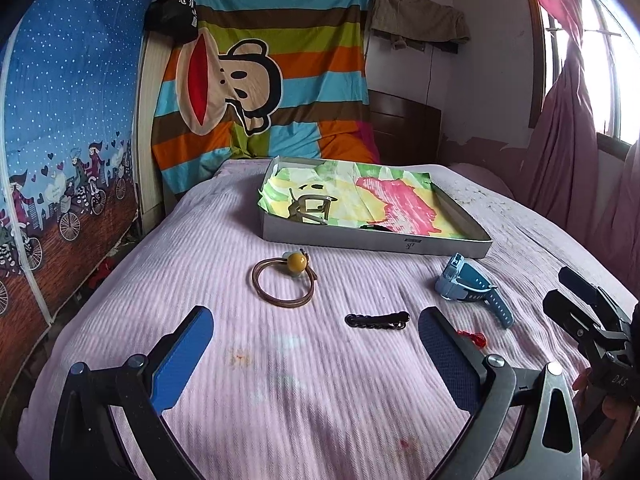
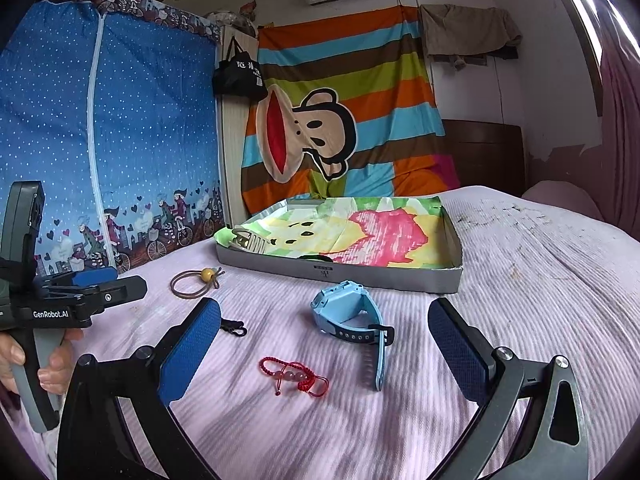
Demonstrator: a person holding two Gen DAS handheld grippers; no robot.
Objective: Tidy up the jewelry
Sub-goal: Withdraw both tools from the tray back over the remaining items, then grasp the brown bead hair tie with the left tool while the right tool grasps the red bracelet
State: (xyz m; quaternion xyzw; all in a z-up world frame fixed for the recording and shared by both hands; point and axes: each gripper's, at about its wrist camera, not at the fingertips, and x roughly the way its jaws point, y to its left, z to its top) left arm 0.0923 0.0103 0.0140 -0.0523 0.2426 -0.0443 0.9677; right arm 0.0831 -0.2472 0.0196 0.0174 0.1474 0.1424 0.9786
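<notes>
I hold my left claw (image 1: pixel 316 344) and right claw (image 2: pixel 324 344) spread wide and empty above the pink bed (image 1: pixel 360 400). Between my right fingers lie the blue watch (image 2: pixel 352 316) and, nearer, the red bead bracelet (image 2: pixel 294 376). The brown hair tie (image 1: pixel 284 284) and black chain (image 1: pixel 376 320) lie further left; the lined box (image 1: pixel 372 242) sits beyond.

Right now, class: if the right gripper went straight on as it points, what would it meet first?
Probably the red bead bracelet, lying between the open right gripper fingers; the blue watch is just beyond. Depth is uncertain.
</notes>
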